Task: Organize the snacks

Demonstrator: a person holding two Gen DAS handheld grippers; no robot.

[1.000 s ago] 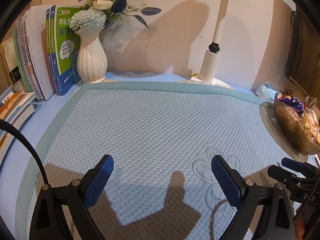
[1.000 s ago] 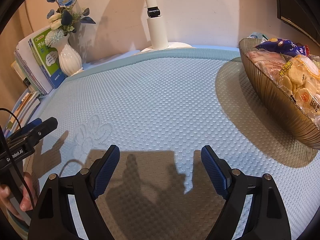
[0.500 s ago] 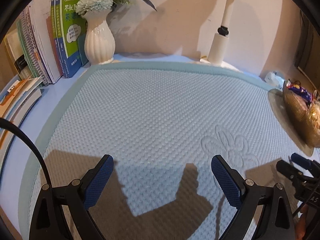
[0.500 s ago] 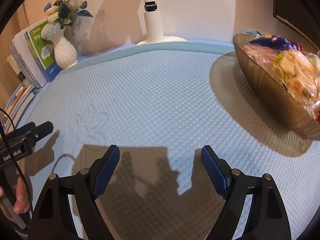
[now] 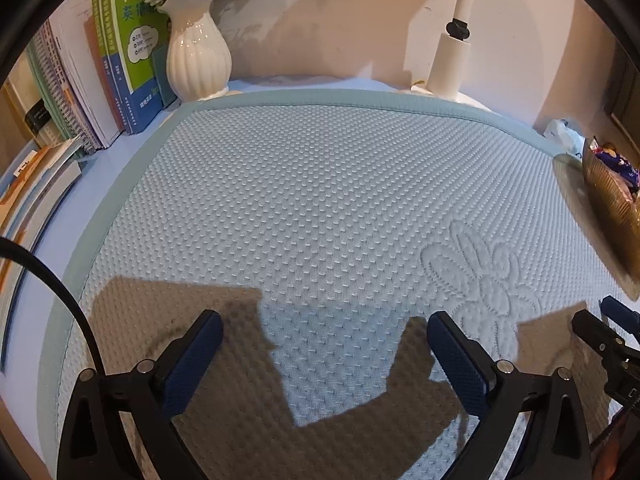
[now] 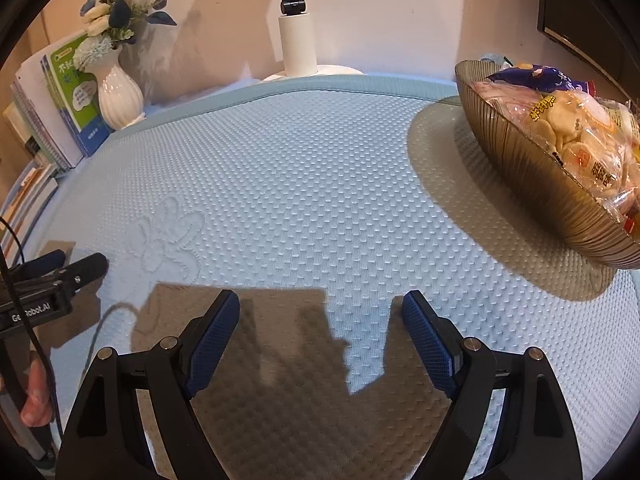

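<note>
On the desk before me, entered as seen from both wrist cameras:

1. Blue quilted mat [image 6: 320,184], dotted weave with a stitched flower motif; bare across its middle.
2. Ribbed amber bowl [image 6: 560,200] at the mat's right edge, resting on the mat. The snacks [image 6: 576,136] lie piled inside it: clear packets of pale round crackers, with a purple packet [image 6: 532,76] on the far side. In the left view only the bowl's rim and the purple packet show, at the right border.
3. My left gripper [image 5: 324,340], over the near part of the mat; its jaws are opening, spread wide, with nothing between the blue pads.
4. My right gripper [image 6: 320,320], jaws apart, pads clear of everything, above the mat and well apart from the bowl.
5. White fluted vase [image 5: 198,56] of blue and white flowers at the far left corner, just beside upright books [image 5: 120,40].
6. White lamp post [image 6: 296,40] on a round base behind the mat.
</note>
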